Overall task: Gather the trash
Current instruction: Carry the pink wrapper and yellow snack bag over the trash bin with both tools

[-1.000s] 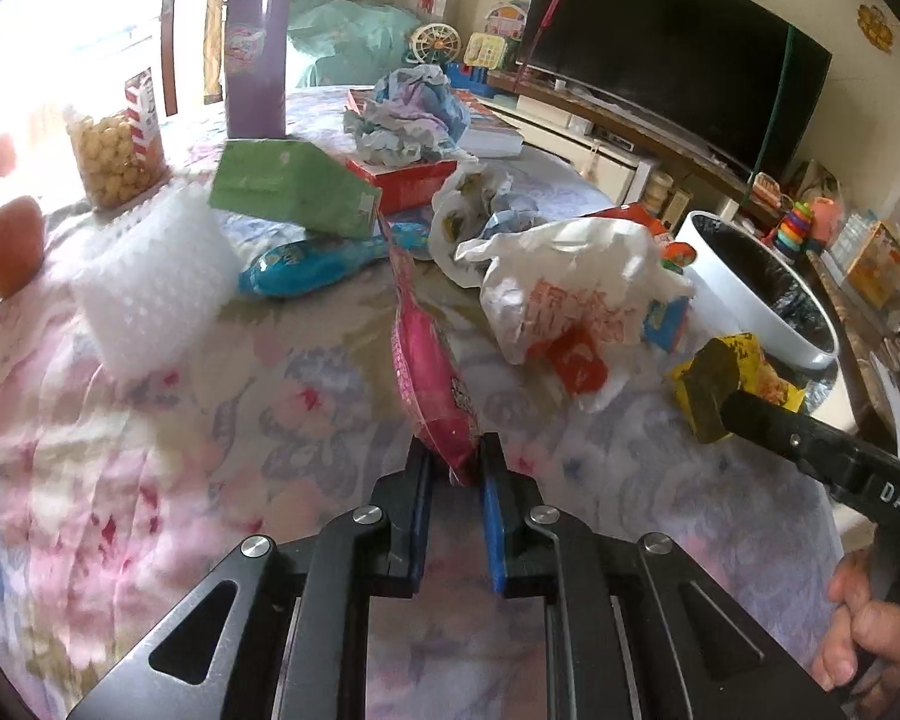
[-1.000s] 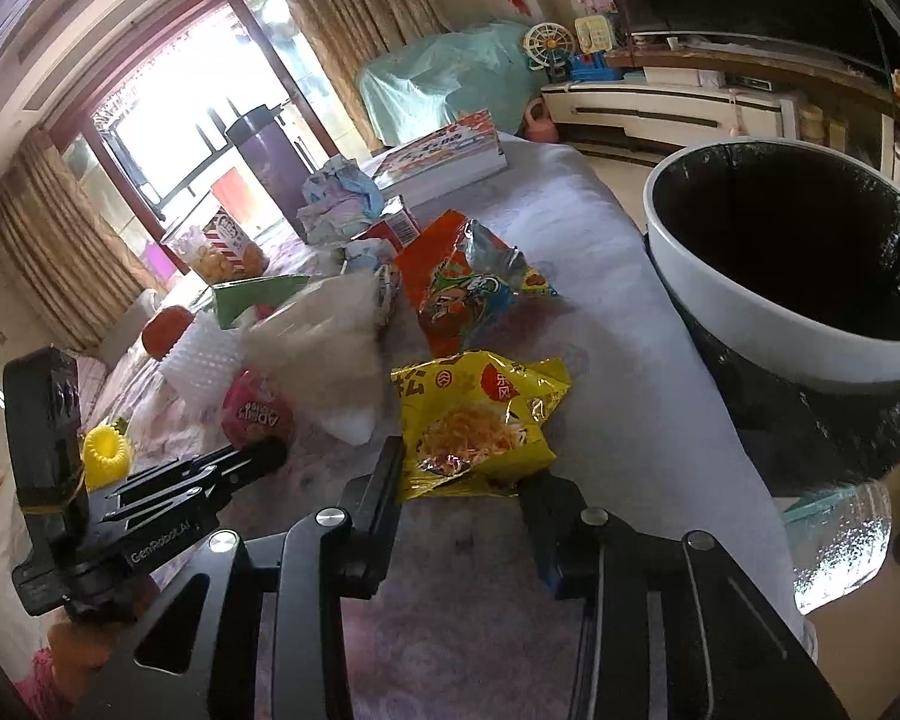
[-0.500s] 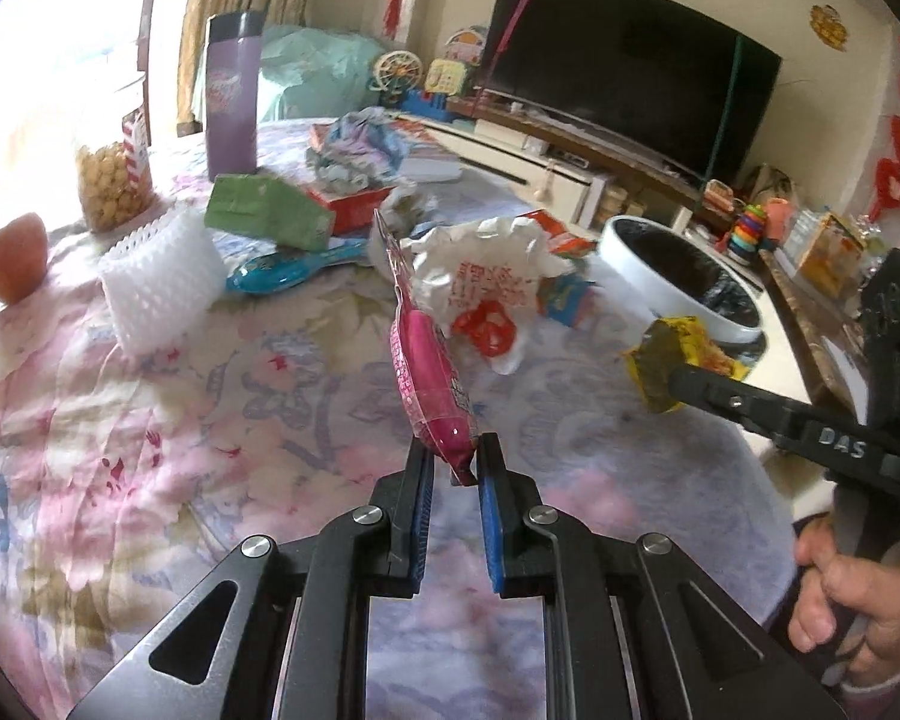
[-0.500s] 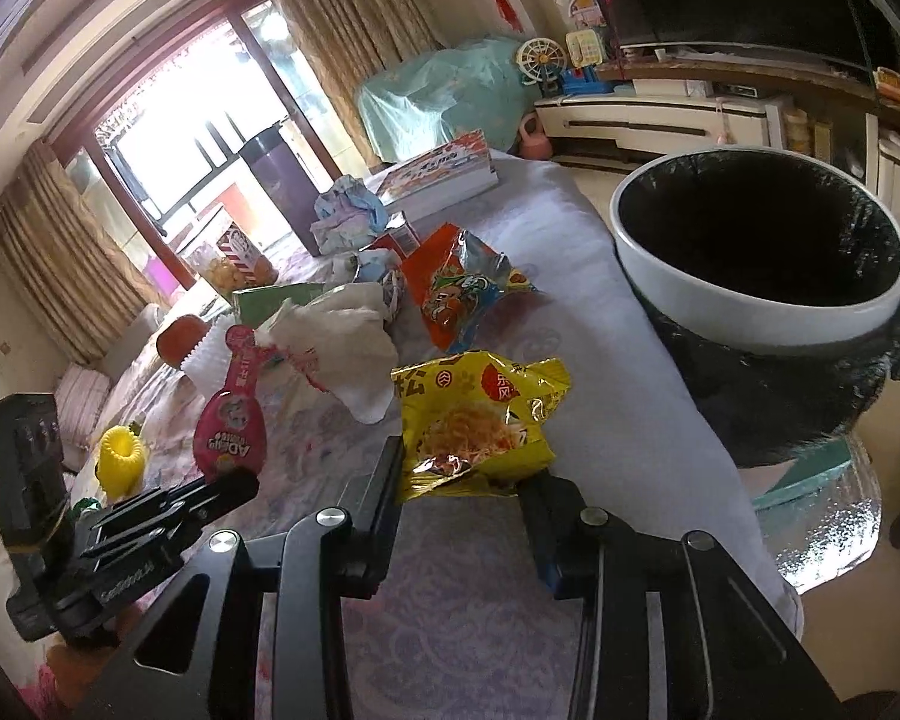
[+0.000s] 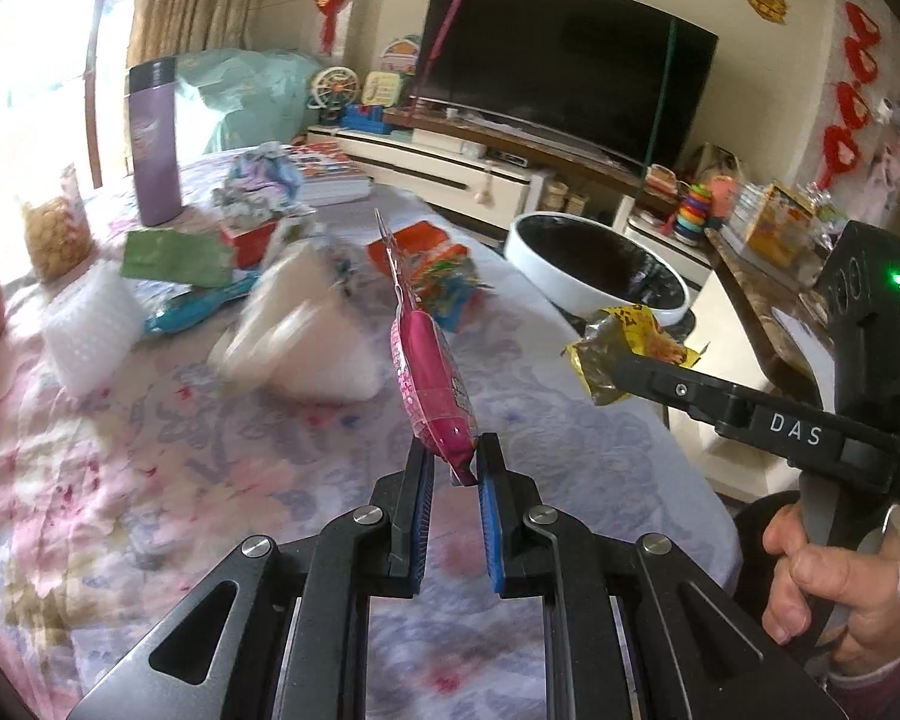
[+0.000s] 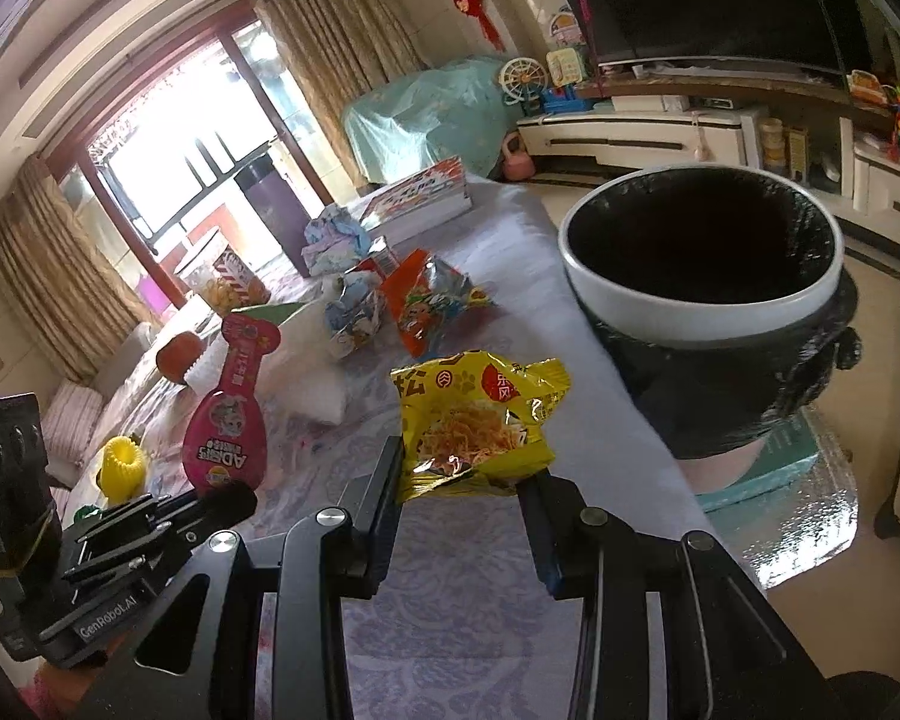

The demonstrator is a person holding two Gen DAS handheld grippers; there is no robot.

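Note:
My left gripper (image 5: 455, 456) is shut on a pink snack packet (image 5: 429, 372) and holds it upright above the floral tablecloth; the packet also shows in the right wrist view (image 6: 228, 420). My right gripper (image 6: 462, 474) is shut on a yellow noodle-snack bag (image 6: 480, 420), seen from the left wrist view too (image 5: 624, 342). A white bin with a black liner (image 6: 702, 294) stands past the table's right edge, ahead of both grippers (image 5: 594, 276). An orange snack wrapper (image 6: 426, 300), a white plastic bag (image 5: 306, 336) and crumpled paper (image 6: 336, 234) lie on the table.
On the table are a purple flask (image 5: 153, 138), a jar of snacks (image 5: 54, 228), a green packet (image 5: 174, 258), white foam netting (image 5: 90, 324), a blue wrapper (image 5: 198, 306), a book (image 6: 420, 198) and a yellow foam net (image 6: 123, 462). A TV and cabinet stand behind.
Both grippers have lifted with their packets and moved right toward the bin. The bin sits more central and fuller in the right wrist view.

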